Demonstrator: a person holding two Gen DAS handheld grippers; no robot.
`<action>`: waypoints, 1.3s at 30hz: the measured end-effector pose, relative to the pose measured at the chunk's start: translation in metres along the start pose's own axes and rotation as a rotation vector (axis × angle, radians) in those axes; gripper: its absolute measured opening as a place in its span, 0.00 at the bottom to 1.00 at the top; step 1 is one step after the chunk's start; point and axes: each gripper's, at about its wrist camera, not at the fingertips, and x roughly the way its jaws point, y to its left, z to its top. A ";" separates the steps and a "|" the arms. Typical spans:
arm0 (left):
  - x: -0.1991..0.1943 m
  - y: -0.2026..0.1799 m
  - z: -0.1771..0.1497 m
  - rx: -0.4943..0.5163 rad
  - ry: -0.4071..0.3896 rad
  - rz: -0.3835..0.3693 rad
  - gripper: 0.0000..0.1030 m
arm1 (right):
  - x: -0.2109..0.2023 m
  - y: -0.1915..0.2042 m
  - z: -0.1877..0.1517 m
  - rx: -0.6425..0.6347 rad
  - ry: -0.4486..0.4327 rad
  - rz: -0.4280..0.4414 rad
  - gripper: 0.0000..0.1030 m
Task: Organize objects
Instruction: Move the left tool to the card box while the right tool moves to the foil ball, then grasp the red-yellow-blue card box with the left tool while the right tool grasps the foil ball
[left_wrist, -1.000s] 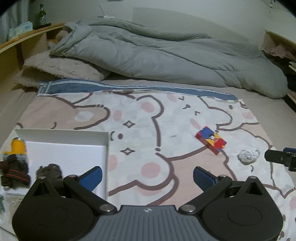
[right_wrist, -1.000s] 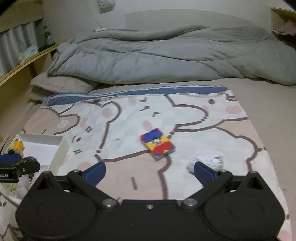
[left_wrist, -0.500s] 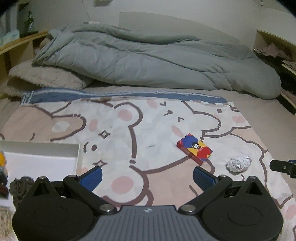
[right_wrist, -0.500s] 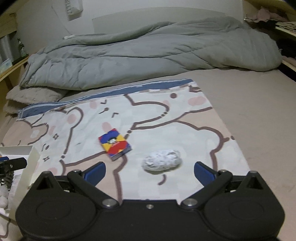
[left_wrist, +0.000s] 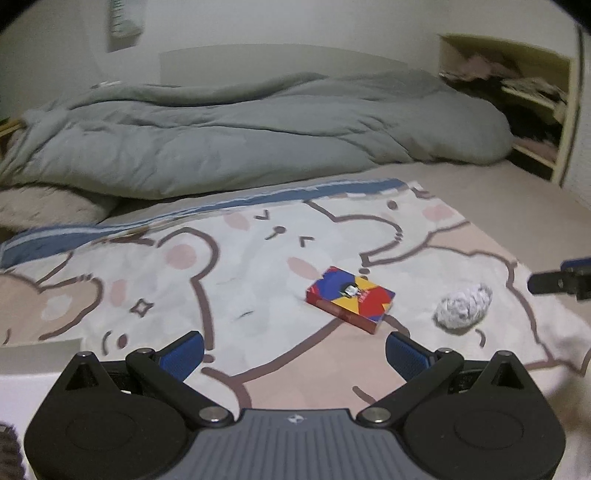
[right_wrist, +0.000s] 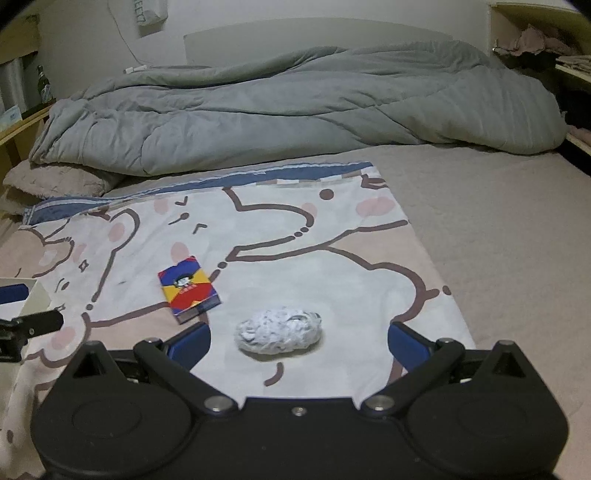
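Note:
A colourful card box lies flat on the bear-print sheet, ahead and right of my open, empty left gripper. A crumpled white paper ball lies to the box's right. In the right wrist view the paper ball sits just in front of my open, empty right gripper, between its fingers, with the card box to its left. The white tray edge shows at the lower left of the left wrist view.
A bunched grey duvet lies across the back of the bed. A beige pillow lies at the left. Wooden shelves with clutter stand at the right. A bottle stands on the left shelf.
Both grippers have swung right and come closer to the objects. The tray and its contents have slid almost out of the left view. The paper ball now lies centred before the right gripper.

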 end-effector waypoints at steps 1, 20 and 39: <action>0.005 0.000 -0.002 0.015 -0.003 -0.016 1.00 | 0.005 -0.003 -0.002 0.006 -0.003 0.002 1.00; 0.114 -0.008 0.001 0.282 -0.005 -0.355 1.00 | 0.073 -0.003 -0.035 0.008 -0.066 0.024 1.00; 0.176 -0.019 0.015 0.442 0.013 -0.415 1.00 | 0.110 0.012 -0.033 0.005 -0.025 0.012 1.00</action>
